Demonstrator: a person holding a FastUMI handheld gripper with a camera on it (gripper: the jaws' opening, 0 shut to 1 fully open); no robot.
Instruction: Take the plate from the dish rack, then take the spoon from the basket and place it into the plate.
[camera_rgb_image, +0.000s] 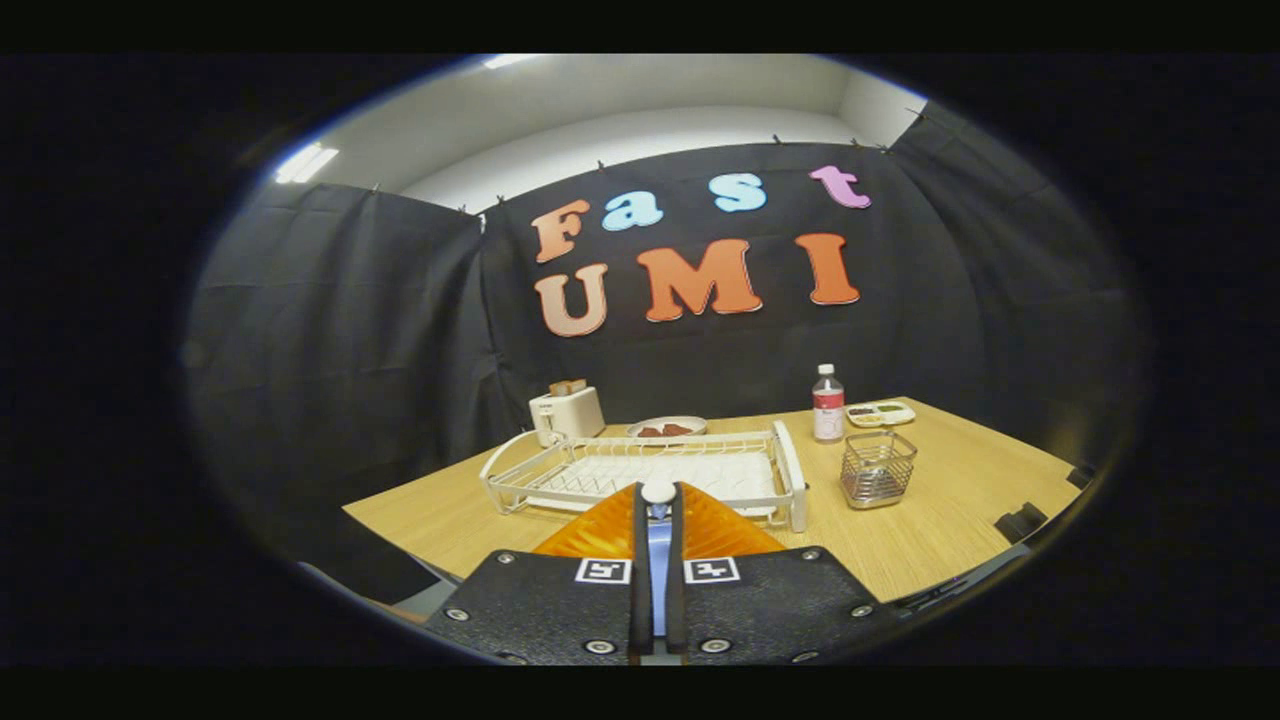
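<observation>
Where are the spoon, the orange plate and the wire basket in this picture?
spoon (658, 545): gripper view, on its handle, clamped between the fingers.
orange plate (600, 530): gripper view, on its ribbed surface under the spoon.
wire basket (877, 470): gripper view, on its front mesh wall.

Bottle label too small; no text readable.

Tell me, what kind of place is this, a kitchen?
Probably a staged kitchen corner in a recording booth: black cloth walls a wooden table bearing a dish rack, a toaster and a wire basket. The gripper is shut on a spoon.
</observation>
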